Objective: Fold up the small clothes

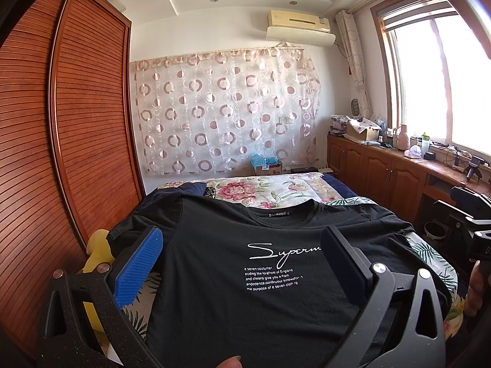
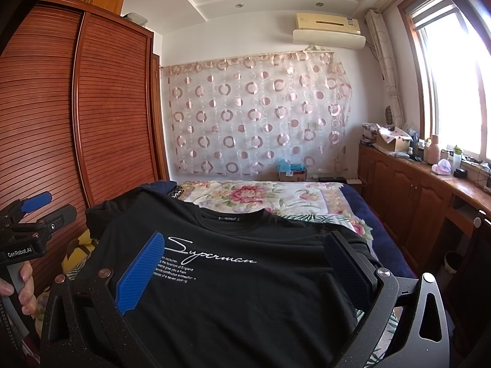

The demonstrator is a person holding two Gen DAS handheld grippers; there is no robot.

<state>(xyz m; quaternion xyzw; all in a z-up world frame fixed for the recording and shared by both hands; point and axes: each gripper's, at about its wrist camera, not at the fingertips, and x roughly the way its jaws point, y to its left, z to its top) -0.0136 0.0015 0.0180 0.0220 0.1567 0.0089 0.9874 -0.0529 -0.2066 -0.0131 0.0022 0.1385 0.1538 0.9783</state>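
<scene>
Nearest to us, the left claw [image 1: 242, 260] hangs low over the black cotton T-shirt with white script print [image 1: 260, 276], its blue ribbed pad [image 1: 138, 266] and dark pad spread wide apart, nothing between them but air; the right claw [image 2: 245, 270] does the same further along the shirt, jaws just as wide, empty too; a fingertip shows at the bottom edge of the left view, and a hand [image 2: 21, 282] wraps the left tool's grey handle in the right view; both tools are held roughly level, pointing along the shirt towards its collar. The shirt lies face up and spread flat on the floral-quilted bed [image 1: 276, 190], collar at the far end, sleeves out to either side; no fold shows yet, so I judge this the opening step; the next move likely calls for each claw to drop to an edge of the shirt, a sleeve or shoulder, and pinch the fabric. Beyond the shirt, a sheer curtain patterned with pink rings [image 1: 224, 110] hangs on the far wall.
</scene>
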